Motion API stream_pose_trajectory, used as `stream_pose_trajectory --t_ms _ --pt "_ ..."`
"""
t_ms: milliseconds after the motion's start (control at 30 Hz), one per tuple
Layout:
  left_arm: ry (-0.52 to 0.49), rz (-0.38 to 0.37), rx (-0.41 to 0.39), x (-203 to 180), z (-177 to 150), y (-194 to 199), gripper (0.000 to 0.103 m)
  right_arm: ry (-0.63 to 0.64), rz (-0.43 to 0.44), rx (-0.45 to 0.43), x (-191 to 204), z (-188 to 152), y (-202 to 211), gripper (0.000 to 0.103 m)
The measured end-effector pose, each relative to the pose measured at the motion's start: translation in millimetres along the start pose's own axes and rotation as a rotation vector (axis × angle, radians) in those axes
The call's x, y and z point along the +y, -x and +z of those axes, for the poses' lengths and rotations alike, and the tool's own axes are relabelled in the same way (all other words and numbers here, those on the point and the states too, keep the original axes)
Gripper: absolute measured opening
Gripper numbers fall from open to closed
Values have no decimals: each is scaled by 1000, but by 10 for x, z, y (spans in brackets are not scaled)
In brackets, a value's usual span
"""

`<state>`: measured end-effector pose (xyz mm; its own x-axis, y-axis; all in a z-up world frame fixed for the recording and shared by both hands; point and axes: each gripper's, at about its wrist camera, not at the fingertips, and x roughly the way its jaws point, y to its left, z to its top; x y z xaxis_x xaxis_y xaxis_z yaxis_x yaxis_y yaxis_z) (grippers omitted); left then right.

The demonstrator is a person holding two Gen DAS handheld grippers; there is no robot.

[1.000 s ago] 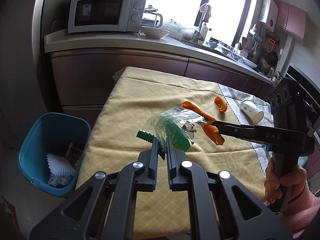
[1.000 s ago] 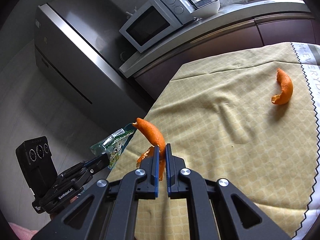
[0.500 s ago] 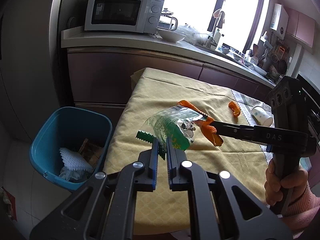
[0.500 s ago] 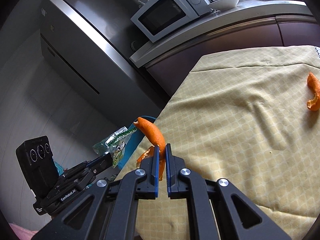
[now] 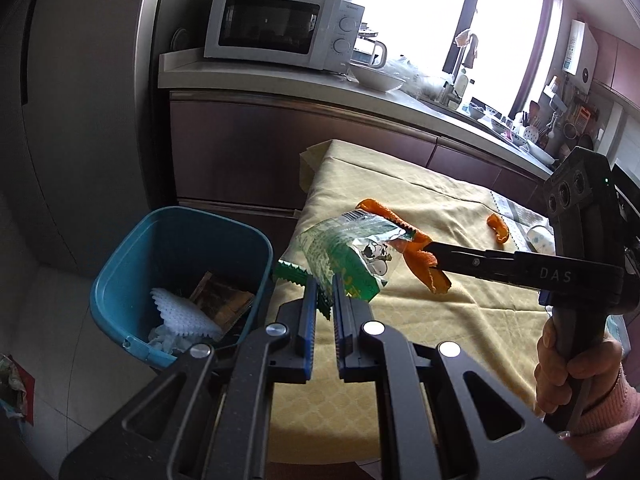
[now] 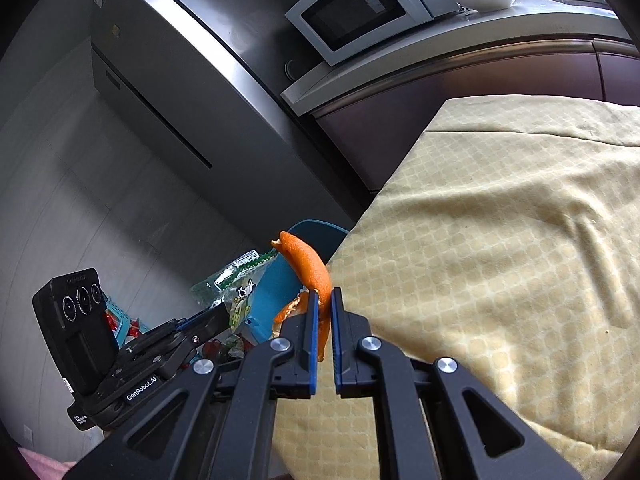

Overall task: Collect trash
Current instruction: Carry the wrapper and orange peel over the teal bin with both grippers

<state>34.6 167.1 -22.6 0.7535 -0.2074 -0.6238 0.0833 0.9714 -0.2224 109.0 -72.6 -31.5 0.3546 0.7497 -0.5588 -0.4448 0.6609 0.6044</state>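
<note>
Desk (image 5: 460,216) under yellow cloth, blue bin (image 5: 180,280) on floor just beside its corner, a loose orange peel (image 5: 497,228) lying far back on the cloth. Left hand-held gripper (image 5: 324,292) clamped on green snack wrapper (image 5: 344,256), held above desk edge near the bin. Right hand-held gripper (image 6: 325,304) clamped on curled orange peel strip (image 6: 308,264), just beside the wrapper.

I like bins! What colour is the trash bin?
Teal blue. The trash bin shows best in the left wrist view.
</note>
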Motion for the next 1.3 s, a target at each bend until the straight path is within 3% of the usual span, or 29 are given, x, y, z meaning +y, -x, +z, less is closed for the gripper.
stream_pose_trajectory --t_ms 1300 --pt "117 142 0 755 51 -86 8 85 19 132 464 229 -886 5"
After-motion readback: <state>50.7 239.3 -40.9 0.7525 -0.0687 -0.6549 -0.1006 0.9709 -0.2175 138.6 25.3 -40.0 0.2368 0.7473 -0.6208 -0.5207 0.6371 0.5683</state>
